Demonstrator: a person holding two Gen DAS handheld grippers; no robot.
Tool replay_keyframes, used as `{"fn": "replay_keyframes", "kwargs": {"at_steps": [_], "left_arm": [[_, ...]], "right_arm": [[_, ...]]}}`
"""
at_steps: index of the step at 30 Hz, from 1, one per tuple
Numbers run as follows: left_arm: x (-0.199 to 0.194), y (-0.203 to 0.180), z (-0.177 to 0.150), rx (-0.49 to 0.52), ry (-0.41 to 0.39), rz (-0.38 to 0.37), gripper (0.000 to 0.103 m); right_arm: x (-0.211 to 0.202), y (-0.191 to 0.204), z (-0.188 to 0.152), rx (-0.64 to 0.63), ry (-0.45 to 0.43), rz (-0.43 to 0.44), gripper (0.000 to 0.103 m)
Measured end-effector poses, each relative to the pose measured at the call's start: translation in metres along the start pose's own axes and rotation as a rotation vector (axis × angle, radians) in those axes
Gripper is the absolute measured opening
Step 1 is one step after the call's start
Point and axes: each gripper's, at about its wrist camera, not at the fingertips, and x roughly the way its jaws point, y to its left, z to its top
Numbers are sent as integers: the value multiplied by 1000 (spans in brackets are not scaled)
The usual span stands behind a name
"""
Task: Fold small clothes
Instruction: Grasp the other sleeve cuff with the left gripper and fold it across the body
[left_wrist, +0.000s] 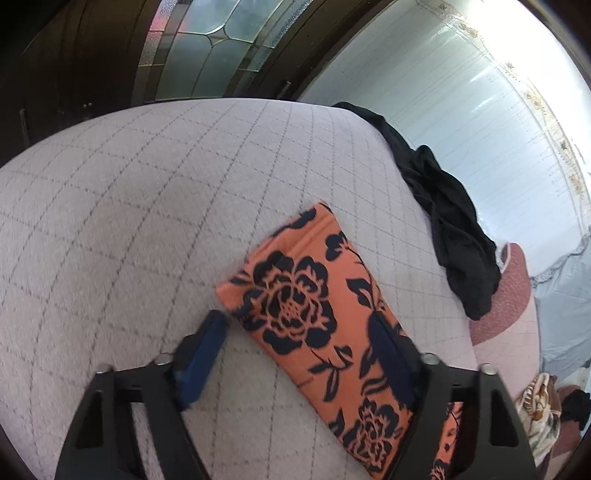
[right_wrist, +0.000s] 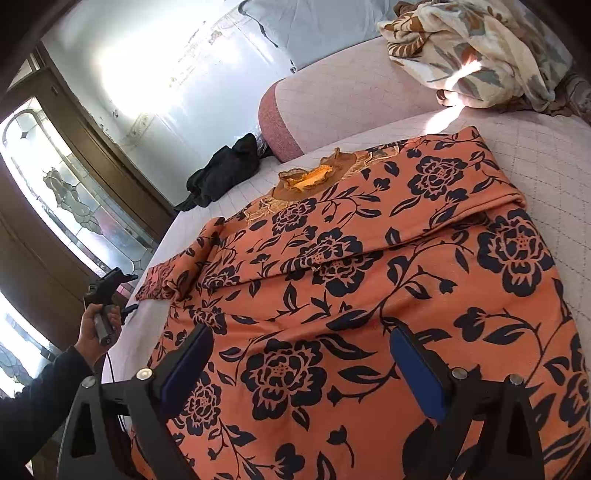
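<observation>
Left tongs (left_wrist: 299, 343) gaping over sleeve (left_wrist: 314, 295), nothing gripped. Right tongs (right_wrist: 301, 354) gaping above top (right_wrist: 369, 266); only this view showing collar (right_wrist: 314, 177).

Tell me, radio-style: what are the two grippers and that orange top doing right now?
Left gripper open, sleeve end between its jaws, not pinched. Right gripper open over orange top, spread on bed. Black garment lies clear, at the edge.

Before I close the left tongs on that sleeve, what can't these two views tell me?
- Left wrist: right pad overlaps the orange floral sleeve; contact unclear, shoulder end cut by the frame.
- Right wrist: floral top hem hidden under the right tongs.
- Black garment: bunched up, kind unclear.
</observation>
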Motion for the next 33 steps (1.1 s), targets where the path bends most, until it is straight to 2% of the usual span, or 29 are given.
{"fn": "replay_keyframes", "kwargs": {"at_steps": [1,2,5,8,11,15,19,22,24,26,30,31,33], "left_arm": [[4,0,5,8,-3,40,46],[7,0,7,16,-3,90,14],[11,2,14,8,16,83,8],[-12,-24,13,114,-54,107,8],[-54,-82,4,269,-158,59,7],[-127,-177,-33,464,-271,-100,7],[-184,-267,-92,606,-294,-301,7],[-205,-324,-150,705,-239,-434,8],[-203,-359,-193,771,-183,-490,8],[-195,-384,-235,830,-142,-515,8],[-154,-406,-324,925,23,-511,12],[-133,-409,-345,960,86,-494,16],[-93,-398,-382,1024,213,-398,46]], "right_arm": [[0,0,-2,-2,3,-1,98],[2,0,-3,-6,5,-4,98],[4,-1,-3,-11,8,-9,98],[2,-2,-1,-7,-6,-9,98],[-4,-4,1,6,-31,3,98],[-16,-11,3,41,-66,21,98],[-34,-21,6,86,-112,39,98],[-46,-31,8,132,-141,58,98],[-54,-38,8,156,-155,64,98],[-61,-44,8,183,-166,74,98],[-72,-53,8,219,-187,101,98],[-75,-54,8,222,-193,104,98],[-78,-58,9,233,-203,107,98]]}}
